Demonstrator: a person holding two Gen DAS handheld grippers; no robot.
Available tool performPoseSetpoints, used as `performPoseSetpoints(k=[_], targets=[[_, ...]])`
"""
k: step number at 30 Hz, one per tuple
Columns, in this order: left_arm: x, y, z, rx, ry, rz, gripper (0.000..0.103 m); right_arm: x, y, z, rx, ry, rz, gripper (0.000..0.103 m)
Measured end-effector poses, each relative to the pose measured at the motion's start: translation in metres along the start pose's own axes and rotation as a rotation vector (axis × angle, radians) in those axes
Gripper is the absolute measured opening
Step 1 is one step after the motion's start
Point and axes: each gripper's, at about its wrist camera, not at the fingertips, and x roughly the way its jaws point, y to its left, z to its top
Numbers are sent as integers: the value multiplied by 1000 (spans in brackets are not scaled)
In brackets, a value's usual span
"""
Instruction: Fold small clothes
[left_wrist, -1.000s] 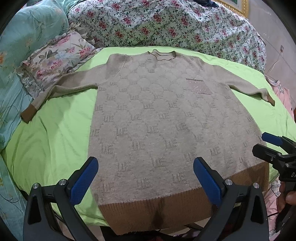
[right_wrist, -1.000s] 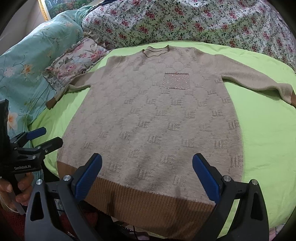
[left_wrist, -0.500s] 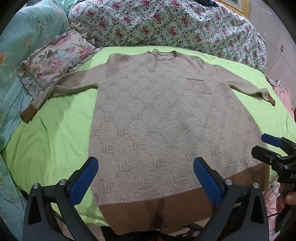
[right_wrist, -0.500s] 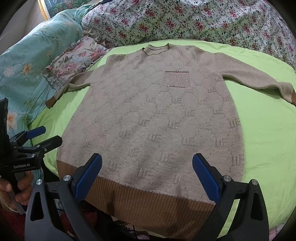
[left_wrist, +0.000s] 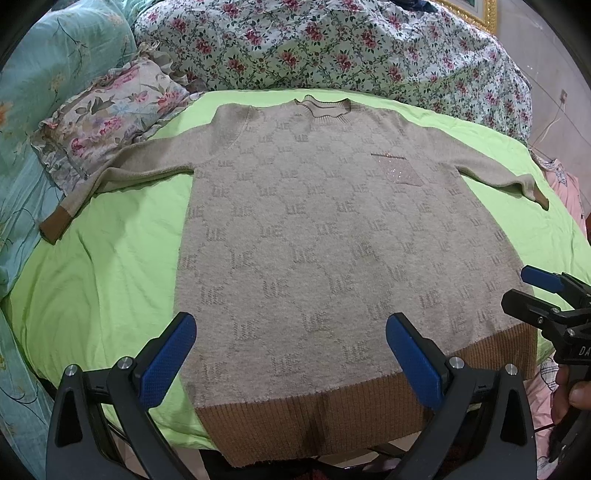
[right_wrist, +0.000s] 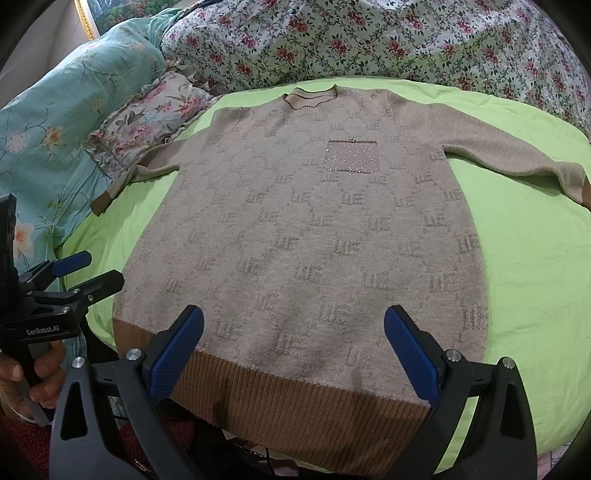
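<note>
The beige knit sweater (left_wrist: 325, 243) lies flat across frame centre on the green sheet (left_wrist: 110, 280). Left gripper (left_wrist: 291, 354) and right gripper (right_wrist: 295, 343) hover wide open, empty. Pinching 1 layer would likely skew the fold.

Fuzzy matt knit sweater (left_wrist: 314, 240) (ribbed hem); smooth cotton-like green sheet (left_wrist: 110, 266).

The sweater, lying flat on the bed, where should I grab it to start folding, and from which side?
Probably take the sweater at the two corners of its brown ribbed hem, coming in from the near edge of the bed. The hem lies nearest both open tongs, left and right, and it overhangs the green sheet, so a finger can slip underneath.
</note>
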Motion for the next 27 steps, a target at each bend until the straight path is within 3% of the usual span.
performPoseSetpoints(k=[8,15,21,26,27], targets=[[8,0,5,-4,19,-25,103,2,-8,1,31,6,8,98],[26,3,23,10,26,-33,103,-6,-50,10,148,-35,10,98],[43,8,47,4,41,9,103,-26,-123,21,306,-93,-48,98],[53,7,67,-3,13,14,103,-59,-221,40,461,-216,-148,97],[57,6,72,-6,16,14,103,-66,-243,44,505,-235,-172,93]])
